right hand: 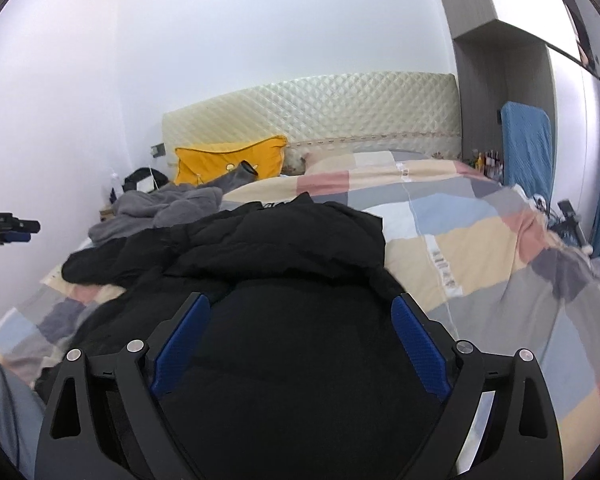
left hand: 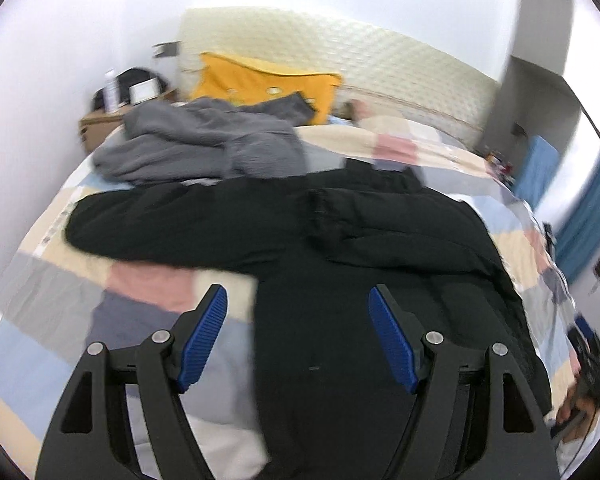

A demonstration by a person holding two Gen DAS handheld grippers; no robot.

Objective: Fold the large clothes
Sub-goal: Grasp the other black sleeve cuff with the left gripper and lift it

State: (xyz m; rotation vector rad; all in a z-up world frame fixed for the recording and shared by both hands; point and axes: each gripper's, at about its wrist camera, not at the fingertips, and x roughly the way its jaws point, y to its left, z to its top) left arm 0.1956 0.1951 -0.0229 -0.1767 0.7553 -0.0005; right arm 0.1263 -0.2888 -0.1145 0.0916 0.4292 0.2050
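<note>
On the bed, the black coat [left hand: 340, 240] blurs at six o'clock; left gripper [left hand: 298, 308] and right gripper [right hand: 300, 316] spread.

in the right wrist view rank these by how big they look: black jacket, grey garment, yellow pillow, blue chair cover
1. black jacket, by far the largest, though it lies nearest the camera, which inflates it.
2. grey garment.
3. yellow pillow and blue chair cover: they look alike in area, so I won't rank them.
</note>
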